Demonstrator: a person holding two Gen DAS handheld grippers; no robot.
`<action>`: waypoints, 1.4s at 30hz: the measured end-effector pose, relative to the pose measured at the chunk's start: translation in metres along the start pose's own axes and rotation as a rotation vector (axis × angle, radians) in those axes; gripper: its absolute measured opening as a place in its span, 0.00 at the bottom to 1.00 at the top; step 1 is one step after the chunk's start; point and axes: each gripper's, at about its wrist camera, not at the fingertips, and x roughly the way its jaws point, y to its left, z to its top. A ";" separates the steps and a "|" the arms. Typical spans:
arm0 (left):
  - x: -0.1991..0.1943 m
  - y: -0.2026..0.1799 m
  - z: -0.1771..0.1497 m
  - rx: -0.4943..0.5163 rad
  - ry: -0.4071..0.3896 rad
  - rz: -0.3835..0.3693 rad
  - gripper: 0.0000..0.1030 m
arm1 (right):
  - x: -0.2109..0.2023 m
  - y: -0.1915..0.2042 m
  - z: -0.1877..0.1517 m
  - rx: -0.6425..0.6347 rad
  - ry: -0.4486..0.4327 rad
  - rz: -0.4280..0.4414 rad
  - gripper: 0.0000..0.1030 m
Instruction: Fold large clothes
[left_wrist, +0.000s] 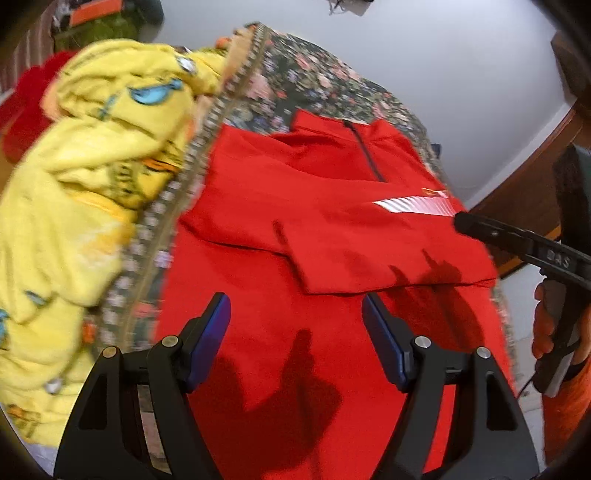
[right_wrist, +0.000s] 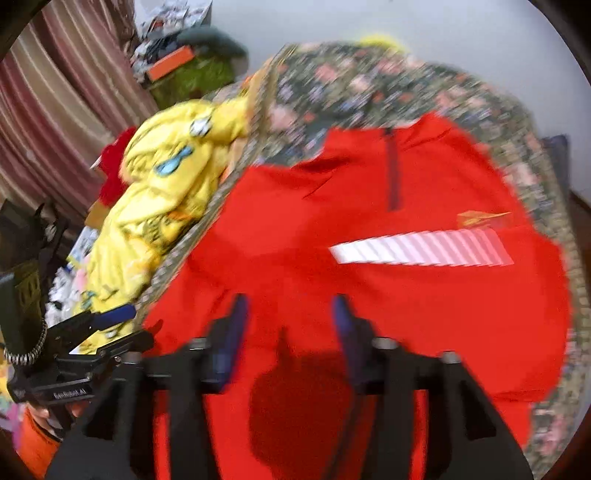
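Note:
A large red zip-neck top (left_wrist: 332, 221) (right_wrist: 369, 295) with a white striped chest band (right_wrist: 421, 247) lies flat on a floral bedspread (left_wrist: 314, 81). One sleeve (left_wrist: 369, 258) is folded across its front. My left gripper (left_wrist: 295, 301) hovers open over the top's lower part, with nothing between its blue pads (left_wrist: 210, 339). My right gripper (right_wrist: 290, 301) is also open above the red cloth below the band, and its jaws are empty. Each gripper shows at the edge of the other's view: the right gripper (left_wrist: 465, 223) and the left gripper (right_wrist: 122, 321).
A crumpled yellow printed garment (left_wrist: 92, 177) (right_wrist: 166, 192) lies on the bed left of the red top, with a red cloth (left_wrist: 26, 110) beyond it. A striped curtain (right_wrist: 55, 110) and cluttered shelves (right_wrist: 177, 62) stand further left. A hand in an orange sleeve (left_wrist: 554, 332) holds the right gripper.

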 end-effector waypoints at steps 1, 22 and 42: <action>0.005 -0.005 0.001 -0.010 0.013 -0.026 0.71 | -0.006 -0.007 -0.002 -0.006 -0.014 -0.032 0.59; 0.109 -0.016 0.015 -0.449 0.132 -0.227 0.64 | -0.055 -0.156 -0.071 0.194 -0.059 -0.185 0.61; 0.027 -0.153 0.100 0.206 -0.275 0.209 0.03 | -0.080 -0.208 -0.059 0.374 -0.132 -0.186 0.61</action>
